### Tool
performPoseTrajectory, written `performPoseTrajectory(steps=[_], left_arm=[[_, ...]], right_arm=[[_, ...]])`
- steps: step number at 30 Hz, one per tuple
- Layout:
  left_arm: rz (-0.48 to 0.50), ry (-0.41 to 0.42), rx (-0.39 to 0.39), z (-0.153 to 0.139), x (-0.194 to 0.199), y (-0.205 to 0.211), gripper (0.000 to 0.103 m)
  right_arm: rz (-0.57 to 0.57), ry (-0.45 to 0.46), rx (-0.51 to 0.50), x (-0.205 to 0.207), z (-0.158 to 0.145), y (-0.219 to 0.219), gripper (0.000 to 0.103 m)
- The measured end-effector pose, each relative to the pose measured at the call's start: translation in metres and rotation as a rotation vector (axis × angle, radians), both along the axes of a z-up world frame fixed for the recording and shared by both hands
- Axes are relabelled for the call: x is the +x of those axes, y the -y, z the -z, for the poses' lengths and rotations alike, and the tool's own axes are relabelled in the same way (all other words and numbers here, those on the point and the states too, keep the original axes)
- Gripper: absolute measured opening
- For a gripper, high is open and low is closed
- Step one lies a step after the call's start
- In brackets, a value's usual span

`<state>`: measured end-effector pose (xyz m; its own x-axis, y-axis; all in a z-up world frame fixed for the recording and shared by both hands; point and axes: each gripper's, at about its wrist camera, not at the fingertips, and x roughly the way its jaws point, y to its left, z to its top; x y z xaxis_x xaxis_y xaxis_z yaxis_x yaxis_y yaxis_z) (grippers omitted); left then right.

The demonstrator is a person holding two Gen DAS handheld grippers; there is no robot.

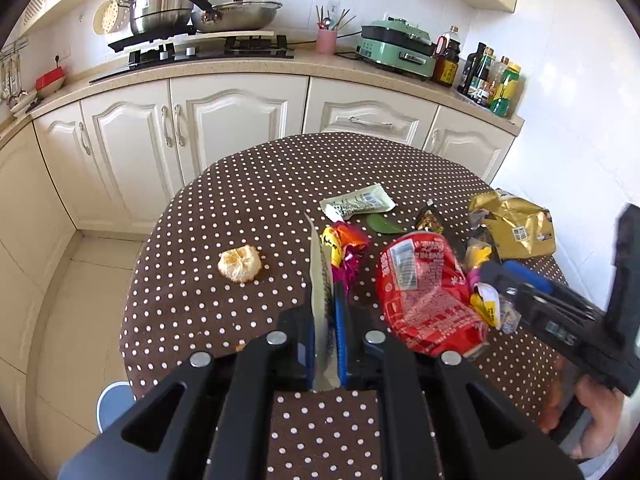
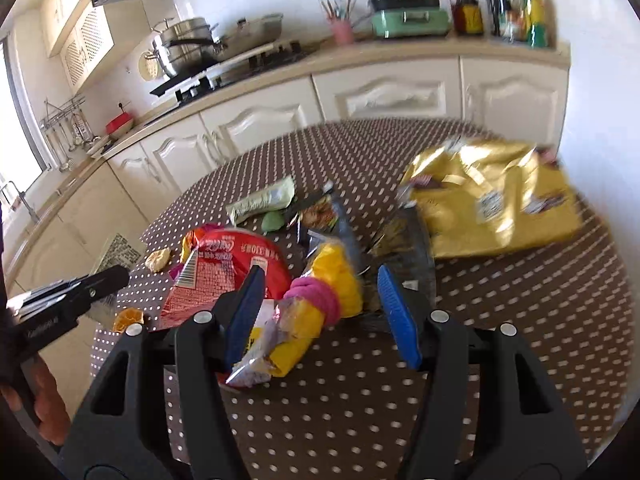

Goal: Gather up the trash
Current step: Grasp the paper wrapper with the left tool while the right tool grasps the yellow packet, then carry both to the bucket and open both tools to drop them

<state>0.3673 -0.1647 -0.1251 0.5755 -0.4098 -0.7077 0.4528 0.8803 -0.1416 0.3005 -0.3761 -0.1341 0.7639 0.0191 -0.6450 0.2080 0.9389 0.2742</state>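
My left gripper (image 1: 325, 312) is shut on a thin silvery wrapper (image 1: 320, 276) that stands on edge between its blue pads, above the dotted tablecloth (image 1: 240, 184). In the right wrist view the same gripper (image 2: 96, 284) comes in from the left, holding the wrapper (image 2: 116, 252). My right gripper (image 2: 320, 312) is open, its pads astride a yellow and pink wrapper (image 2: 328, 292) lying on the table. A crumpled red packet (image 1: 424, 292) (image 2: 224, 264) lies between the two grippers. The right gripper (image 1: 516, 284) shows at the right of the left wrist view.
More trash lies on the table: a gold bag (image 2: 492, 200), a pale sachet (image 1: 358, 202), a green leaf (image 1: 384, 224), a candy wrapper (image 1: 344, 248), a dark snack wrapper (image 2: 324, 212) and orange peel (image 1: 240, 264). A blue-lidded bin (image 1: 114, 404) stands on the floor. Cabinets and counter run behind.
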Motion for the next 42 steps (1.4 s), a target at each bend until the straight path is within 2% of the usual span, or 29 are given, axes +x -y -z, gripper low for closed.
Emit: performPoseTrajectory(steps=[1, 5, 9, 13, 17, 21, 24, 32, 35, 38, 42], left_arm=[[0.002, 0.001, -0.001, 0.000, -0.002, -0.002, 0.008], [0.010, -0.002, -0.011, 0.000, -0.009, -0.008, 0.008], [0.011, -0.001, -0.030, -0.003, -0.017, -0.015, 0.008], [0.012, 0.010, -0.062, -0.012, -0.027, -0.029, 0.008], [-0.004, 0.025, -0.091, -0.021, -0.036, -0.049, 0.008], [-0.045, 0.040, -0.116, -0.028, -0.043, -0.082, 0.008], [-0.083, 0.044, -0.131, -0.029, -0.048, -0.111, 0.008], [-0.251, 0.046, -0.123, -0.012, -0.054, -0.217, 0.008], [-0.341, 0.019, -0.095, 0.011, -0.054, -0.267, 0.008], [-0.429, -0.046, -0.078, 0.046, -0.050, -0.317, 0.008], [-0.534, -0.173, -0.065, 0.109, -0.040, -0.376, 0.008]], right_arm=[[0.001, -0.012, 0.018, 0.002, 0.004, 0.001, 0.042], [-0.007, -0.041, 0.124, 0.006, 0.018, 0.014, 0.038], [0.006, -0.031, 0.068, 0.002, 0.013, 0.007, 0.035], [0.068, 0.036, -0.053, -0.017, -0.005, -0.003, 0.035], [0.078, 0.113, -0.100, -0.038, -0.031, -0.017, 0.035], [0.011, 0.191, -0.119, -0.048, -0.056, -0.058, 0.035], [-0.085, 0.219, -0.130, -0.044, -0.065, -0.104, 0.035], [-0.363, 0.174, -0.121, -0.007, -0.041, -0.250, 0.035], [-0.457, 0.136, -0.118, 0.006, -0.021, -0.304, 0.035], [-0.546, 0.088, -0.116, 0.019, 0.005, -0.357, 0.035], [-0.640, -0.010, -0.107, 0.037, 0.053, -0.419, 0.035]])
